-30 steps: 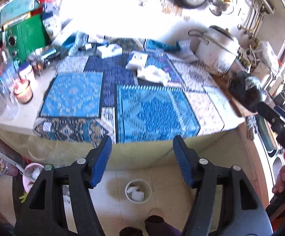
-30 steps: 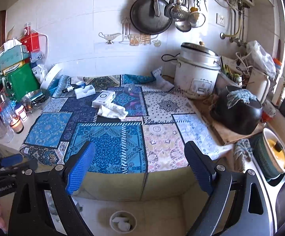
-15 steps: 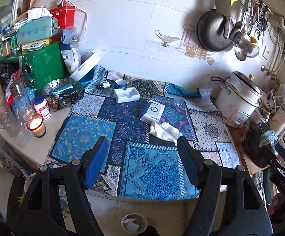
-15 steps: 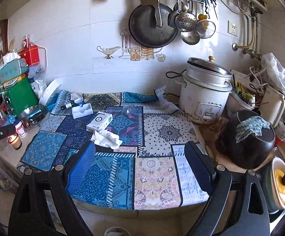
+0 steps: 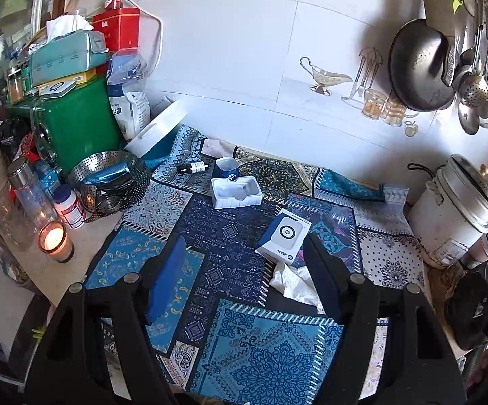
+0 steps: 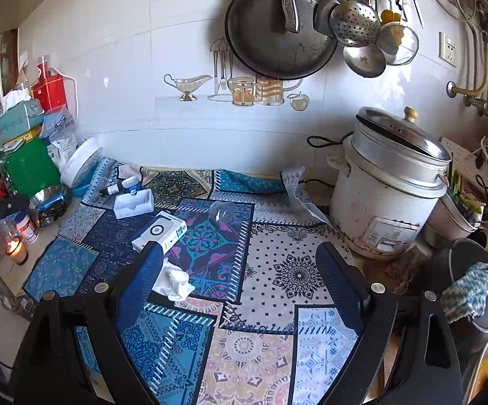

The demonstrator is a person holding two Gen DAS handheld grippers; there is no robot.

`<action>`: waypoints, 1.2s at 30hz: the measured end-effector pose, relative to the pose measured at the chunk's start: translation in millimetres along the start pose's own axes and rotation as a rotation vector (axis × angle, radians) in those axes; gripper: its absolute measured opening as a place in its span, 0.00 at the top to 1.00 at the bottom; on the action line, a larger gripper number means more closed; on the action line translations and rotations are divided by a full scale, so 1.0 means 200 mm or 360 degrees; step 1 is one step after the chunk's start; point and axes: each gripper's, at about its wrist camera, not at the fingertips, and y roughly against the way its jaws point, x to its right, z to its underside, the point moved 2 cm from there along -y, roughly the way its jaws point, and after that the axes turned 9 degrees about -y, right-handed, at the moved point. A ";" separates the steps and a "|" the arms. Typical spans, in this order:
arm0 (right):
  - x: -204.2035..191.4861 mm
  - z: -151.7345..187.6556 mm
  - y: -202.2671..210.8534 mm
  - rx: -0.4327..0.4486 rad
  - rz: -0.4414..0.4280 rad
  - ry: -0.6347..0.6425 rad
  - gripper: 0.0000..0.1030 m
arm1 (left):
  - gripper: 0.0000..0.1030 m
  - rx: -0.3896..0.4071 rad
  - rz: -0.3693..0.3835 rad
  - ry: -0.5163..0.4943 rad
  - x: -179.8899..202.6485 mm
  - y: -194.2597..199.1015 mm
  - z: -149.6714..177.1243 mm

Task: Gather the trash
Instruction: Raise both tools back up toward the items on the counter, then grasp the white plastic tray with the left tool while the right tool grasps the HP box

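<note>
Patchwork cloth [image 5: 230, 260]: crumpled tissue [image 5: 294, 283], shapeless.

Both wrist views look down over the patterned cloth [image 5: 230, 246] toward the wall, sharing the crumpled tissue [image 6: 173, 281]

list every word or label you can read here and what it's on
"Robot.AI", start cut off by the frame edge: body of the left claw, read in the right wrist view.
"FOOD": white bag beside the green appliance.
White box, blue cup, small bottle: print too small or blurred to read.
</note>
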 end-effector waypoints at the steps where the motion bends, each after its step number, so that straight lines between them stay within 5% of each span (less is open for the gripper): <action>1: -0.01 -0.01 -0.03 -0.0011 -0.0004 -0.0003 0.12 | 0.31 -0.0023 -0.0010 -0.0014 0.00 -0.05 -0.01; 12: -0.25 -0.04 -0.44 -0.0212 -0.0055 -0.0203 0.12 | 0.31 -0.0155 0.0059 -0.0054 -0.23 -0.58 -0.20; 25: -0.67 0.15 -1.35 -0.0721 0.0050 -0.0391 0.12 | 0.31 -0.0386 0.0238 -0.0096 -0.53 -1.15 -0.23; 36: -0.77 0.28 -1.55 -0.0905 0.0194 -0.0344 0.12 | 0.32 -0.0547 0.0375 -0.0084 -0.49 -1.48 -0.23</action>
